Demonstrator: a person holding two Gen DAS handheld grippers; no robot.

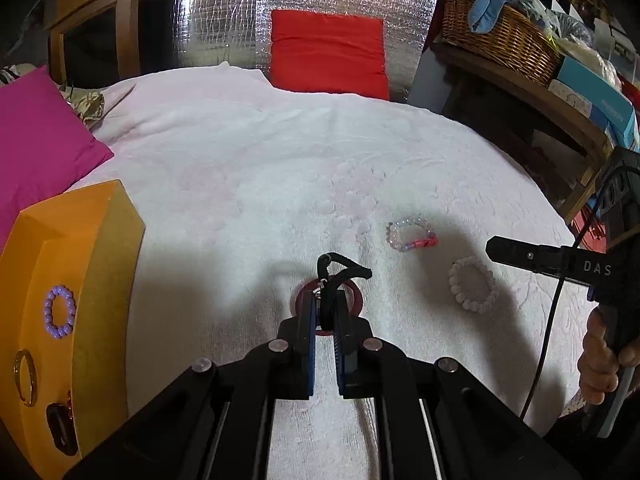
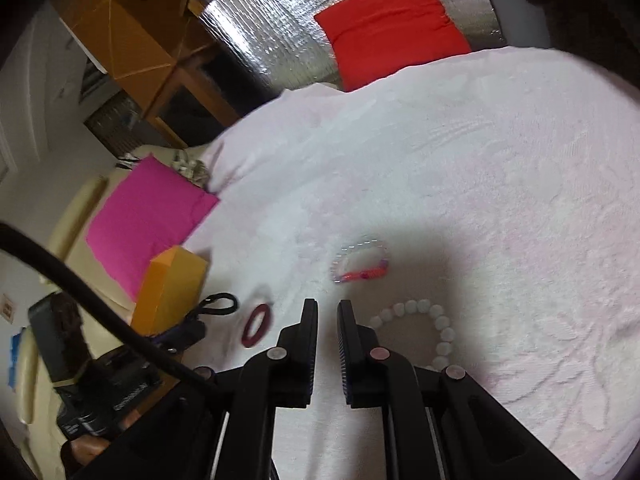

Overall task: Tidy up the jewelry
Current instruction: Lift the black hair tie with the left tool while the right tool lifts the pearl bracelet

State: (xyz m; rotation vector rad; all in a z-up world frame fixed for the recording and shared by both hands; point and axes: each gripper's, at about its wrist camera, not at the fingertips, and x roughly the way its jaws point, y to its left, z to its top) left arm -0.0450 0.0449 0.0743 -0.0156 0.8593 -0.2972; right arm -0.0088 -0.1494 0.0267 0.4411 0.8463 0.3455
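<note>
The left gripper (image 1: 325,312) has its blue-lined fingers (image 1: 307,320) clenched on a black cord loop (image 1: 340,270) with a dark red ring pendant (image 1: 356,300) that hangs at the finger tips, just above the white textured bedspread (image 1: 240,184). On the left lies a yellow flat box (image 1: 108,248) carrying a purple beaded bracelet (image 1: 60,311), a thin gold bangle (image 1: 26,376) and a black piece (image 1: 60,428). To the right on the bedspread lie a multicoloured bead bracelet (image 1: 412,234) and, near it, a white chunky bead bracelet (image 1: 474,284). The right gripper (image 2: 328,312) hovers beside the white bracelet, its fingers (image 2: 310,320) grasping nothing, a narrow gap between them. A pink cushion (image 1: 36,152) and a red cushion (image 1: 328,52) sit at the bed's edges.
</note>
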